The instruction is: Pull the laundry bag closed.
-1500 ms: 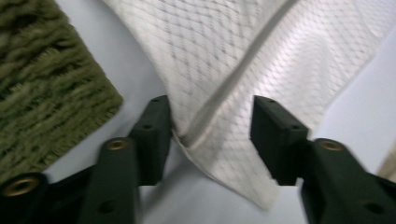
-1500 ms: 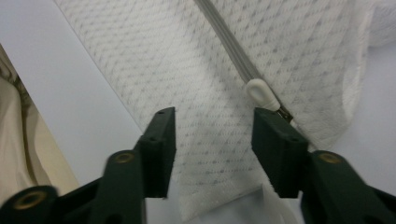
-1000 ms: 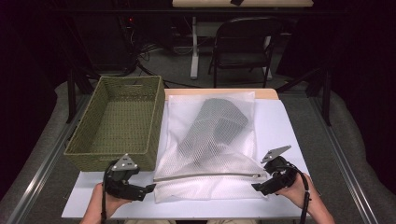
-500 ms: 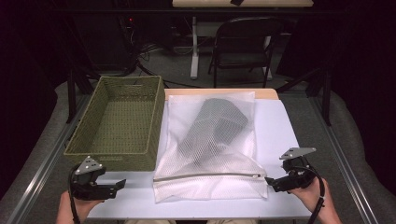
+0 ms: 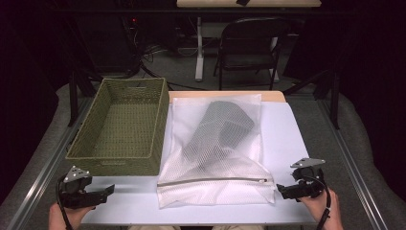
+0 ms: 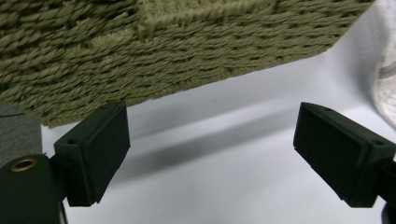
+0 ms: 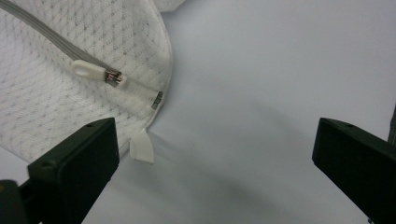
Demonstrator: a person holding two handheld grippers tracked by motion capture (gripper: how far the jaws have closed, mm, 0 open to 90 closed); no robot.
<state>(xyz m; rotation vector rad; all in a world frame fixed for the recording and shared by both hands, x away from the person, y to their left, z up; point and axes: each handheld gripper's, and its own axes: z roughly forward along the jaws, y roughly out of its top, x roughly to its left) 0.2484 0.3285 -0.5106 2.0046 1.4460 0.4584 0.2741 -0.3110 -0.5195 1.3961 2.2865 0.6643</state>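
Since a second ago: both pulled back from the mesh laundry bag (image 5: 215, 158) to the near bench (image 5: 287, 129) corners. Left tool (image 5: 106, 190) jaws apart, empty, by the wicker basket (image 5: 119, 124). Right tool (image 5: 281, 190) just opened wide, empty (bag released, zipped, probably finished). Right gripper view alone resolves the zipper pull (image 7: 88, 71) at the closed end.

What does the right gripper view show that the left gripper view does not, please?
Right gripper view: the mesh bag's zipper, its pull at the end, and a small white tab by the bag's corner.
Left gripper view: the woven green basket close ahead.
Both: wide-open black jaws with nothing between them, over the white table, and some of the white mesh bag.
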